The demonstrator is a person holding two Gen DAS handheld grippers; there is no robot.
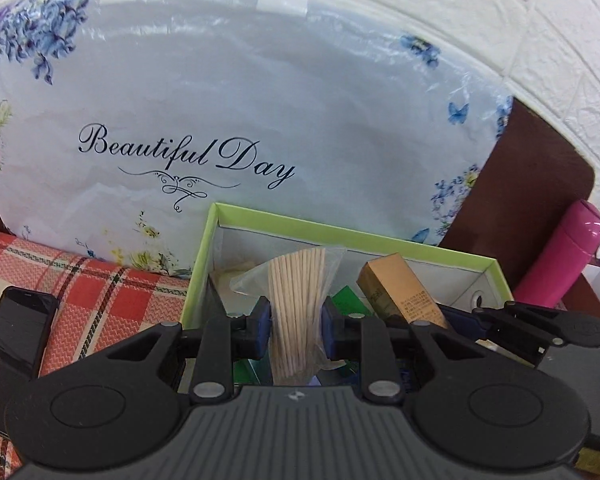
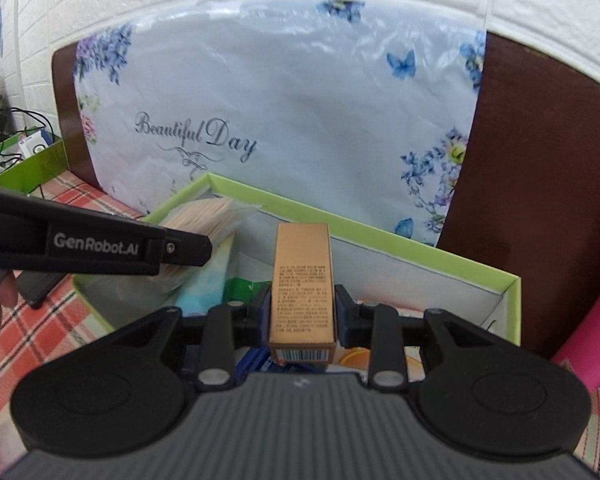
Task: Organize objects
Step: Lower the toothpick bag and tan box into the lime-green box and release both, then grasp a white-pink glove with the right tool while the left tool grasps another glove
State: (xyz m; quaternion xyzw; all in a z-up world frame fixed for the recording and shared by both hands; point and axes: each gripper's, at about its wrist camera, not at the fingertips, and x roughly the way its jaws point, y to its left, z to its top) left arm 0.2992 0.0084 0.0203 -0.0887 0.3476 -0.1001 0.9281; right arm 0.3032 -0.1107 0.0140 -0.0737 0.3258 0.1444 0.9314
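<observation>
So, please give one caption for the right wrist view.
Right gripper holds a gold carton over the green box.

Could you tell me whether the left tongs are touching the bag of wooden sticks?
Touching: the left wrist view shows the left tongs pinching the bag of wooden sticks.

A home bedroom: wooden headboard point(image 2: 540, 152), bagged floral pillow point(image 1: 260, 100), plaid bedsheet point(image 1: 100, 292).
</observation>
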